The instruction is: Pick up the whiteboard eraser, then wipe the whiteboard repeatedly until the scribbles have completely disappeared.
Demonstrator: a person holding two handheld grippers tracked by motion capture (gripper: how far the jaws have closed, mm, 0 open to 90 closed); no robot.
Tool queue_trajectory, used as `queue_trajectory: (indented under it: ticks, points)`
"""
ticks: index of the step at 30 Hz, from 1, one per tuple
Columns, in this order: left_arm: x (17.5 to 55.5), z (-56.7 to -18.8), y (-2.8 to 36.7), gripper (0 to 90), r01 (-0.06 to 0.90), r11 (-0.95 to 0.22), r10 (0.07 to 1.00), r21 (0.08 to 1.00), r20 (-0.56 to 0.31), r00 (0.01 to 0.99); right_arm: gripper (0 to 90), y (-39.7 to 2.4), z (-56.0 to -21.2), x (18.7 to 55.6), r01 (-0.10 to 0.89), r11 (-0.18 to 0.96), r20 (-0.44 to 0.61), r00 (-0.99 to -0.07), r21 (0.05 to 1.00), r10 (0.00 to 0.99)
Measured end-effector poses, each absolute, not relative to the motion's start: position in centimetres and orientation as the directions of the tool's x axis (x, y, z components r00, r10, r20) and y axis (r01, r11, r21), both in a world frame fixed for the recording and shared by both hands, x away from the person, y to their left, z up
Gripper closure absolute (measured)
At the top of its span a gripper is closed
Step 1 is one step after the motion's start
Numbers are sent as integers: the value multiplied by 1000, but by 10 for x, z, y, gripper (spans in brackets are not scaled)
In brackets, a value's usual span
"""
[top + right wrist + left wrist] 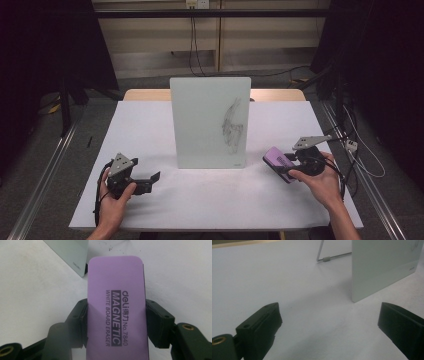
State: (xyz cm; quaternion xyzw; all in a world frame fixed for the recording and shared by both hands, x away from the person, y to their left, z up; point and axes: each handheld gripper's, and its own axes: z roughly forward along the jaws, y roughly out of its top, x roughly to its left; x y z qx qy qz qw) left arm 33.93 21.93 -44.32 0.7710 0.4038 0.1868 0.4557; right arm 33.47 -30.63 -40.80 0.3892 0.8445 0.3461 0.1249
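The left gripper (150, 180) rests on the table (90, 205) with jaws spread wide and empty — best kept parked there, clear of the board. The upright whiteboard (200, 125) carries a grey scribble (232, 125) on its right half. The right gripper (280, 167) clamps the purple eraser (116, 302) just off the board's lower right corner — bring its face flat onto the marks and press lightly so the stand doesn't tip.

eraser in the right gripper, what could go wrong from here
1. The whiteboard stands upright on a thin wire stand; a hard wipe at the scribble might tip it backward.
2. The left gripper rests open, apart from the board, so nothing steadies it.
3. The right gripper pinches only the eraser's sides; it could twist.
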Motion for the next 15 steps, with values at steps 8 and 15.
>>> queue_trajectory:
  ticks: [8,15]
  points:
    - [338,-443,217,47,449,-271,787,851,-72,612,418,-305,-403,332,542,427,51,-659,724,750]
    - [340,-445,221,46,455,-268,791,849,-76,608,418,-300,-395,332,503,402,42,-662,765,749]
